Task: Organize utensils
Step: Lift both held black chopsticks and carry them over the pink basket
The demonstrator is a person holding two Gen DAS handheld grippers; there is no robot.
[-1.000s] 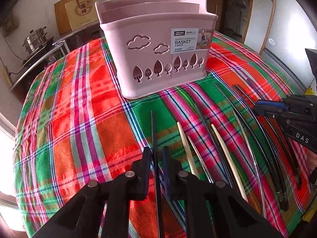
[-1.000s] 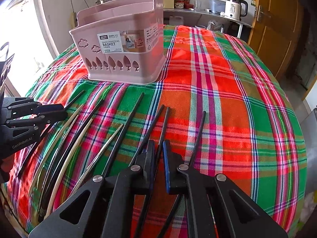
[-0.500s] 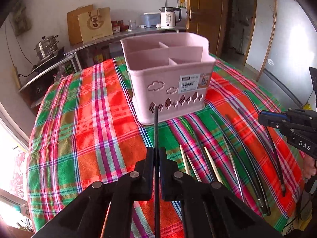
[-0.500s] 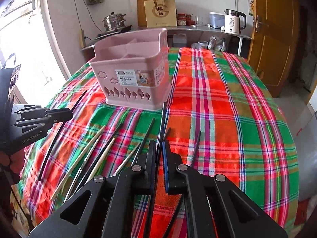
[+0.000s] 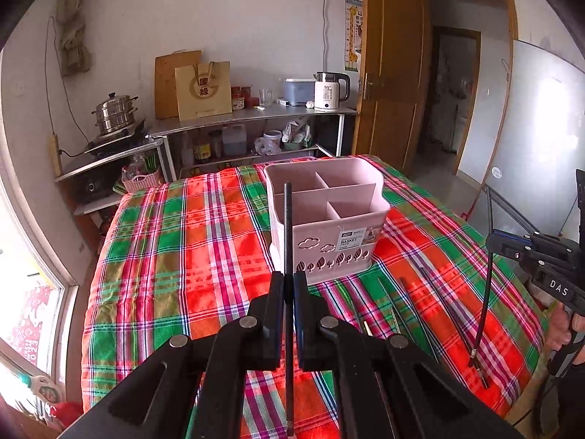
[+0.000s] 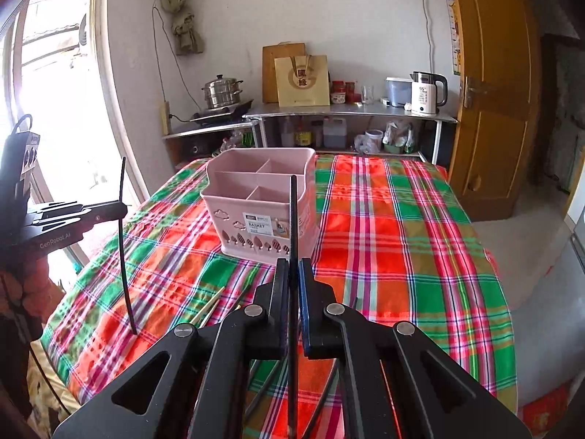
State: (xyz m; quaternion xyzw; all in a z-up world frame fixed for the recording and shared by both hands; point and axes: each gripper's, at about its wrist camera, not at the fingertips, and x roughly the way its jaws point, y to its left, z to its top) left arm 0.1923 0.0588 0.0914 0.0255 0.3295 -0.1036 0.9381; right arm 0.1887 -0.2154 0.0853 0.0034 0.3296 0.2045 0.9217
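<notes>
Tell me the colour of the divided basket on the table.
Pale pink basket, best seen in the left wrist view.

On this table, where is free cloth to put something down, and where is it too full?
Free: the plaid tablecloth left of the pink chopsticks basket, and the wide stretch on the basket's other side. Crowded: the near strip in front of the basket, where loose chopsticks lie.

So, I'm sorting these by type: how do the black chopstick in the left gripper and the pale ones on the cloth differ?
The black chopstick is dark, lifted clear and upright in the left gripper; the pale chopsticks are cream-coloured and lie flat on the tablecloth, ungripped. Both are slim, straight sticks outside the pink basket.
</notes>
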